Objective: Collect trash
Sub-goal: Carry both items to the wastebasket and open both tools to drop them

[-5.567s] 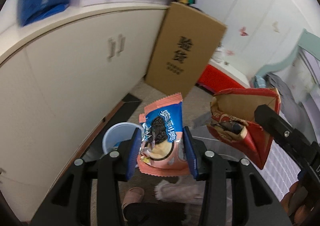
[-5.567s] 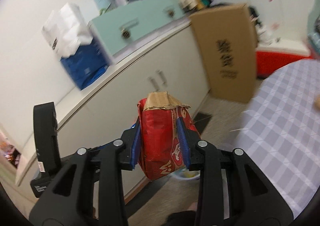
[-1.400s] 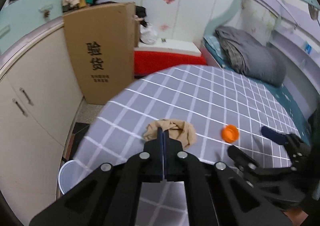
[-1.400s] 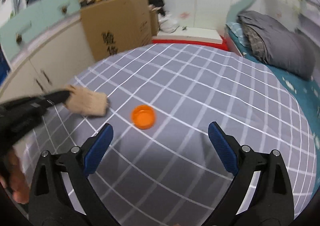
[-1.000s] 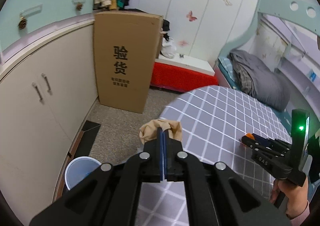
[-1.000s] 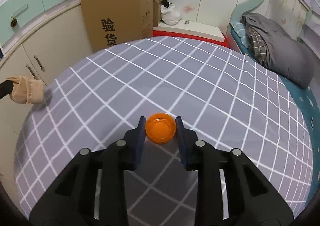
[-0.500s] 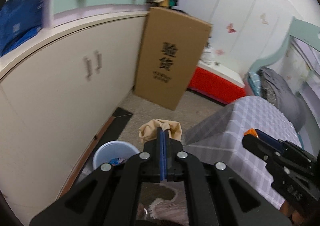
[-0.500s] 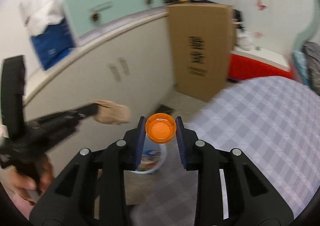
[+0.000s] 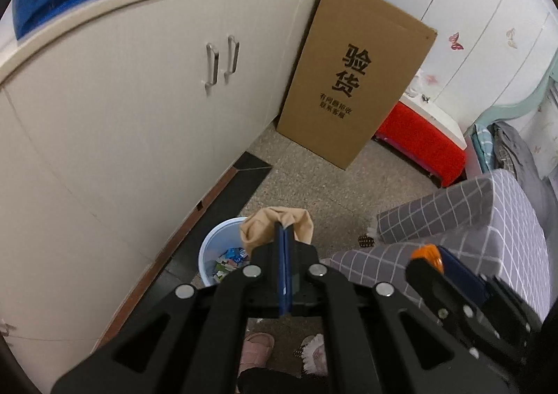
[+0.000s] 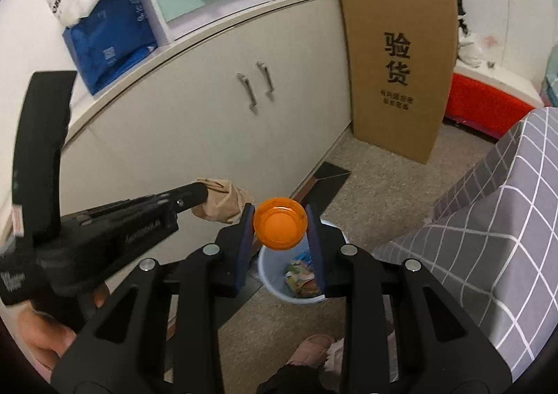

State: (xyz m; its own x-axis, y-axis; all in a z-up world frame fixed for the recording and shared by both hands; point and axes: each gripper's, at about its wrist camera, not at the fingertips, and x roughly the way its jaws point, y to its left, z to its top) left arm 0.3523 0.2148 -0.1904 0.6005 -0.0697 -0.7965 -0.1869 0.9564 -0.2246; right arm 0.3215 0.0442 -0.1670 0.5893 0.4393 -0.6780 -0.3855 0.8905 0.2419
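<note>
My left gripper (image 9: 284, 232) is shut on a crumpled tan cloth (image 9: 275, 225) and holds it above the rim of a pale blue bin (image 9: 216, 254) on the floor. The bin holds snack wrappers (image 9: 230, 259). My right gripper (image 10: 280, 216) is shut on an orange bottle cap (image 10: 280, 228), held above the same bin (image 10: 296, 293). The left gripper (image 10: 202, 193) with its tan cloth (image 10: 223, 205) shows to the left in the right wrist view. The right gripper and the orange cap (image 9: 426, 254) show at the lower right of the left wrist view.
A cream cabinet (image 9: 139, 97) runs along the left. A tall cardboard box (image 9: 352, 80) leans against it. A grey checked table (image 10: 505, 219) stands on the right, a red bench (image 9: 418, 146) behind. Pink slippers (image 9: 254, 352) lie on the floor below.
Both grippers have swung further from the table towards the cabinet and down over the blue bin. Each keeps hold of its item.
</note>
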